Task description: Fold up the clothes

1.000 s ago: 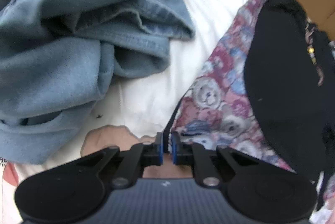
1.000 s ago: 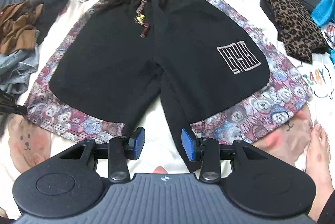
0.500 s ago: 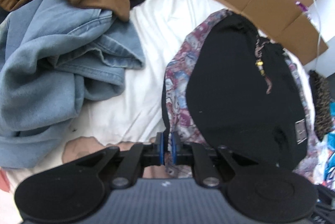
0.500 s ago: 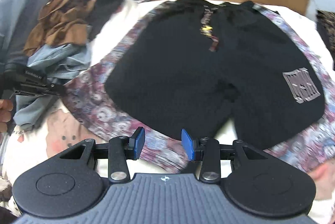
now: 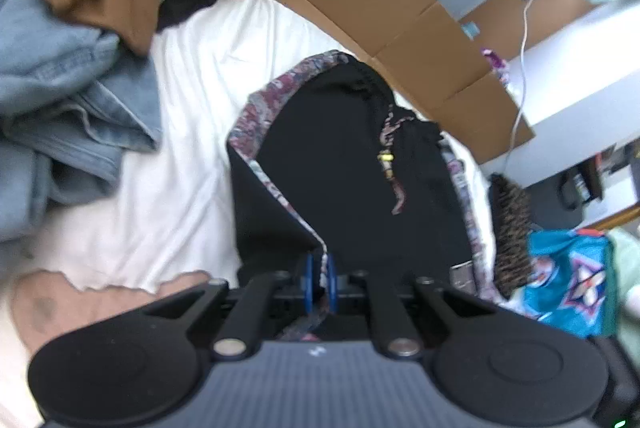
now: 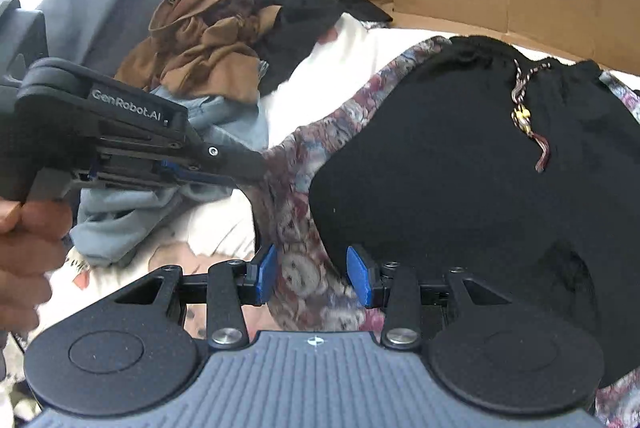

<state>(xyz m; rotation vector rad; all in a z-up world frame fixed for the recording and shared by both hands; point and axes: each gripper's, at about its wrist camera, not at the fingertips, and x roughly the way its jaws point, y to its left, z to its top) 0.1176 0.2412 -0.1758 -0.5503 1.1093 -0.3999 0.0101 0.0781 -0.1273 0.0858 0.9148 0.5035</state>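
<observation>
Black shorts point(image 5: 340, 168) point(image 6: 460, 168) with bear-print side panels point(image 6: 304, 156) and a drawstring point(image 6: 528, 124) lie on a white sheet. My left gripper point(image 5: 319, 278) is shut on the left leg's patterned hem and holds it lifted, so the leg's black underside shows. In the right wrist view the left gripper point(image 6: 256, 164) comes in from the left, held by a hand point(image 6: 24, 240), pinching that edge. My right gripper point(image 6: 312, 274) stands open, its blue pads on either side of the printed panel near the lower hem.
A heap of blue denim point(image 5: 60, 100) and brown clothing point(image 6: 200, 44) lies to the left. Flattened cardboard point(image 5: 380, 12) lines the far side of the bed. A leopard-print garment point(image 5: 512, 228) and a teal item point(image 5: 568, 280) sit to the right.
The left gripper has lifted the shorts' left leg edge and carried it rightward over the shorts. The right gripper has moved left and closer, now straddling the printed panel.
</observation>
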